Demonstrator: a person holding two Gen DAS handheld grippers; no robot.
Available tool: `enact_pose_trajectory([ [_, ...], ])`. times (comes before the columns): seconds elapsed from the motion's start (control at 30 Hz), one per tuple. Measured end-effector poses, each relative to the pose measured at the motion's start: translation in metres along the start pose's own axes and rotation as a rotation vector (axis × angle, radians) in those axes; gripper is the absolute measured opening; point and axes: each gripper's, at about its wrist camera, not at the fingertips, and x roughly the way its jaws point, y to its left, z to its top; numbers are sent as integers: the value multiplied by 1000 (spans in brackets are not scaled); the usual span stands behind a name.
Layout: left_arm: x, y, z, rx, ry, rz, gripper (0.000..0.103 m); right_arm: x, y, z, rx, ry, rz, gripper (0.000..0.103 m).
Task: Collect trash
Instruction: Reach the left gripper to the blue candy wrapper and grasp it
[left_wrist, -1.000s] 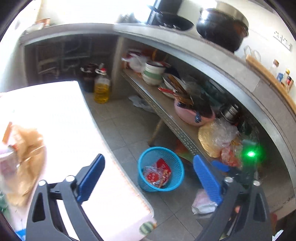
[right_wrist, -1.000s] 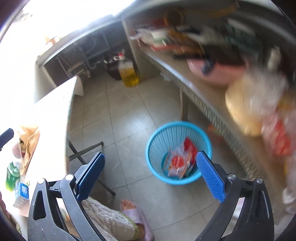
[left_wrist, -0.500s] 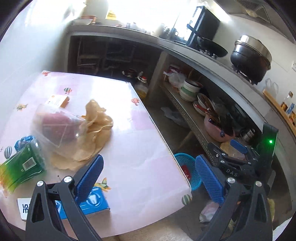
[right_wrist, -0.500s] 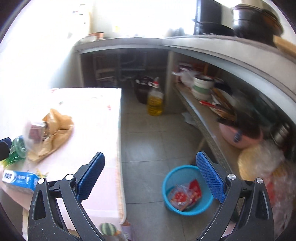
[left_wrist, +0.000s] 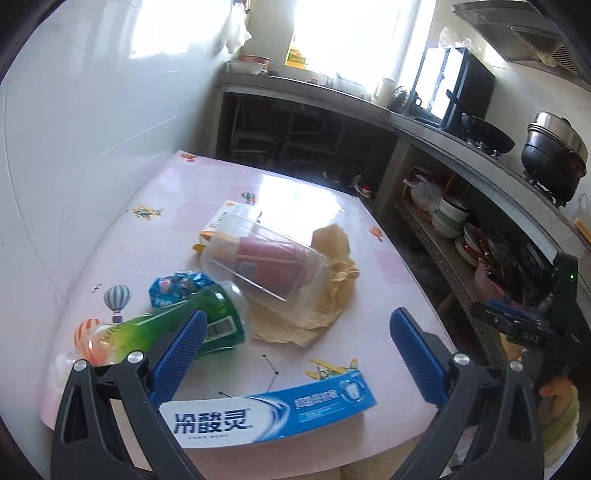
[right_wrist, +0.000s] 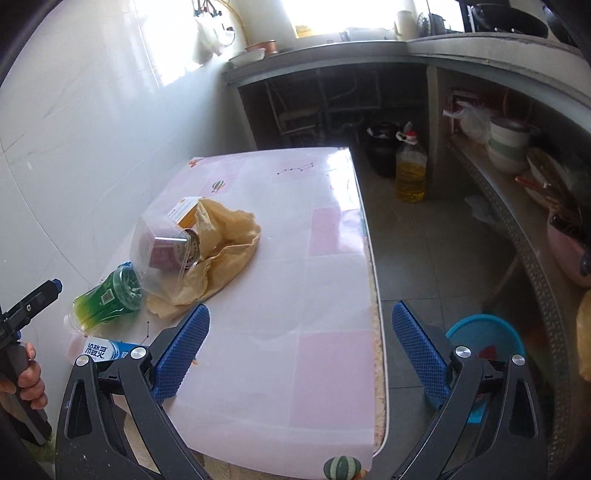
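Trash lies on the pink table (left_wrist: 288, 192) (right_wrist: 295, 277): a blue toothpaste box (left_wrist: 269, 413) (right_wrist: 107, 350) at the near edge, a green bottle (left_wrist: 173, 332) (right_wrist: 107, 299) on its side, a clear plastic container (left_wrist: 266, 262) (right_wrist: 162, 247) with a dark red can inside, a crumpled brown paper bag (left_wrist: 332, 291) (right_wrist: 225, 240), a blue wrapper (left_wrist: 177, 288) and an orange-white carton (left_wrist: 229, 218) (right_wrist: 183, 212). My left gripper (left_wrist: 295, 350) is open just above the toothpaste box. Over the table's near right part my right gripper (right_wrist: 301, 350) hangs open and empty. A blue bin (right_wrist: 487, 339) stands on the floor at the right.
A white wall borders the table on the left. A concrete counter with pots (left_wrist: 554, 155) and a lower shelf of bowls (right_wrist: 509, 144) runs along the right. An oil bottle (right_wrist: 410, 166) stands on the tiled floor. A hand (right_wrist: 26, 376) holds the left gripper's handle.
Both grippers have swung up and left, away from the blue bin on the floor and over the table with the trash. Both stay open and empty.
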Motion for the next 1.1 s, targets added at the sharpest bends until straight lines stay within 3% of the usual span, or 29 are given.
enact_pose_trajectory([
  [0.1,2,16,7,1,-7,47,97,2,15,-5,-4,20,14,95],
  [0.23,13,37,22,2,41,88,97,4,21,-7,-8,41,30,95],
  [0.4,54,81,52,-127,193,65,97,2,22,-7,7,41,39,95],
  [0.53,99,116,61,-257,355,59,84,-2,21,-6,16,36,40,95],
  [0.77,146,134,50,-246,522,91,77,-9,13,-6,39,25,25,95],
  [0.83,151,137,48,-244,538,110,64,-9,11,-6,45,25,23,95],
  [0.97,157,140,45,-241,550,129,50,-7,10,-6,51,29,22,95],
  [1.03,160,141,44,-244,551,129,34,-5,9,-6,52,34,21,95],
  [1.1,161,145,41,-254,551,130,26,-4,9,-5,53,37,21,95],
])
